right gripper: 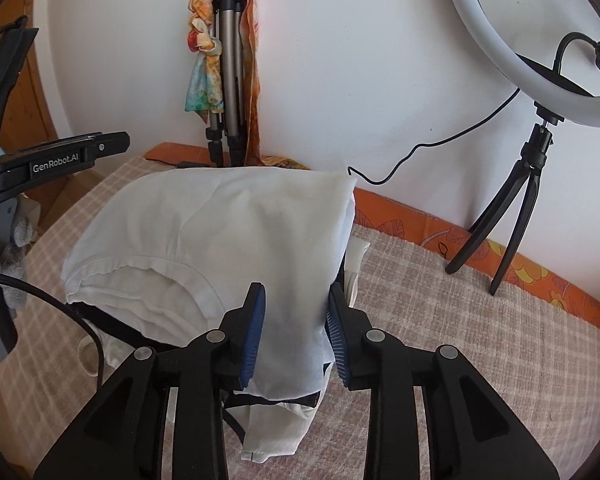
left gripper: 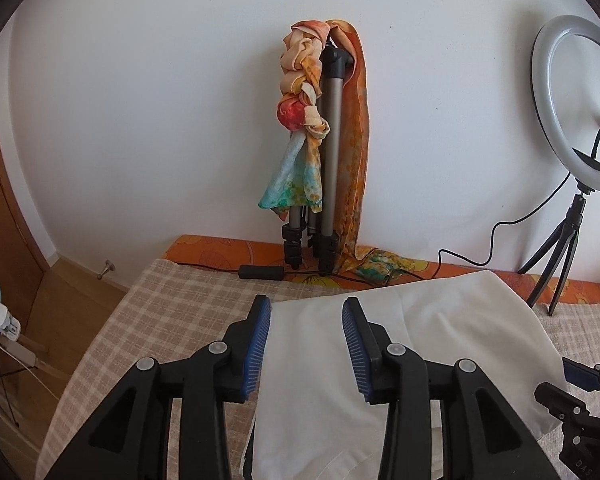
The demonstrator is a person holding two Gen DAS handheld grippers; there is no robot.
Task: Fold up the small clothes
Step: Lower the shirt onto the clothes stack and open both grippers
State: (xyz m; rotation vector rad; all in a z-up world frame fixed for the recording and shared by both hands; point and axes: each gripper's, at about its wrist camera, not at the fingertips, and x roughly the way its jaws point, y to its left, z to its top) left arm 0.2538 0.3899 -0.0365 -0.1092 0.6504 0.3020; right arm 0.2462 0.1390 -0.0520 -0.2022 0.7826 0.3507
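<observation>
Left wrist view: the left gripper (left gripper: 306, 346) hangs over a white garment (left gripper: 400, 344) on a checked cloth (left gripper: 172, 300), its blue-padded jaws apart with cloth showing between them but not pinched. The garment spreads from 6 o'clock toward 3 o'clock. At 12 o'clock a folded tripod (left gripper: 328, 160) leans on the wall with a colourful scarf (left gripper: 304, 120) draped over it. A ring light (left gripper: 576, 104) stands at 2 o'clock, and the right gripper's tip (left gripper: 580, 376) shows at 4 o'clock.

Right wrist view: the right gripper (right gripper: 296, 334) has its jaws apart on either side of a hanging fold of the garment (right gripper: 228, 228); whether the pads (right gripper: 254, 336) press it I cannot tell. The garment bulges from centre toward 9 o'clock, a hemmed opening facing 8 o'clock. The ring light (right gripper: 532, 40) is at 1 o'clock and the tripod (right gripper: 230, 72) at 11 o'clock.
</observation>
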